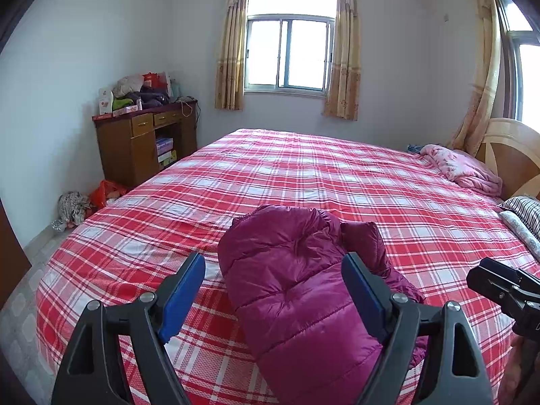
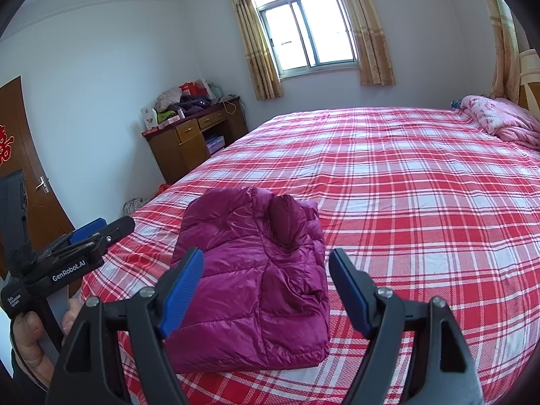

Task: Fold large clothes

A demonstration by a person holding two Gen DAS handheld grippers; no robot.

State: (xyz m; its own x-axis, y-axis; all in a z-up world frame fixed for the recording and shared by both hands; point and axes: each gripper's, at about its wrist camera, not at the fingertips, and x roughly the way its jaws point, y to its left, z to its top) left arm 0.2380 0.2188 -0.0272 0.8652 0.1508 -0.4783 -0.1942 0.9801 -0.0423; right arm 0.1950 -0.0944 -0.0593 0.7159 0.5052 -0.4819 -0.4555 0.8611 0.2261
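Note:
A magenta quilted down jacket [image 1: 297,280] lies folded into a compact bundle on the near part of the red plaid bed [image 1: 303,168]. It also shows in the right wrist view [image 2: 253,270]. My left gripper [image 1: 273,270] is open and empty, held above the near end of the jacket. My right gripper [image 2: 266,266] is open and empty, held just above the bundle's near edge. The right gripper's body shows at the right edge of the left wrist view [image 1: 506,290]. The left gripper shows at the left of the right wrist view [image 2: 87,236].
A pink blanket [image 1: 462,165] lies bunched at the headboard end. Striped pillows [image 1: 526,216] sit at the right. A wooden desk [image 1: 145,141] piled with clothes and boxes stands by the far wall. Bags [image 1: 87,199] lie on the floor beside it. A wooden door [image 2: 30,155] is at left.

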